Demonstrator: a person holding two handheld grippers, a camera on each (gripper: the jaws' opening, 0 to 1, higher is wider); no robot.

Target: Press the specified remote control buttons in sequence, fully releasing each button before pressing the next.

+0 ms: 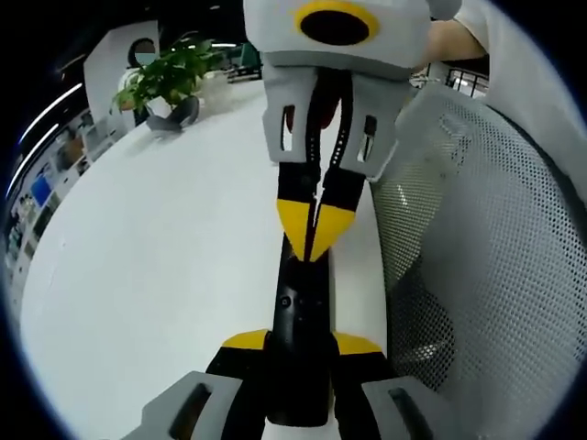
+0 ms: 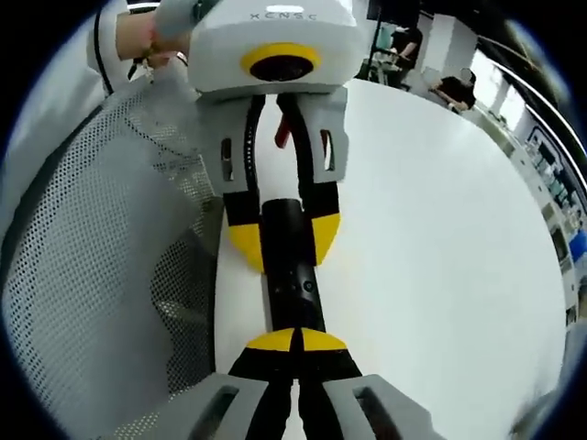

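White and round, the table [image 1: 165, 275] spread under both my grippers, with an office room dim behind it. At its far edge I saw one potted plant [image 1: 168, 81], green leaves rising out of a dark grey pot [image 1: 174, 115]. One black remote control [image 1: 301, 353] lay lengthwise between the two tools. My left gripper [image 1: 301, 344] had its yellow-tipped jaws closed on the sides of the remote near one end; in the right gripper view I saw it clamped the same way [image 2: 282, 240]. My right gripper [image 2: 295, 342] had its jaws drawn together, tips meeting over the remote's other end. One grey mesh chair back [image 1: 495, 257] stood just beside the table edge.
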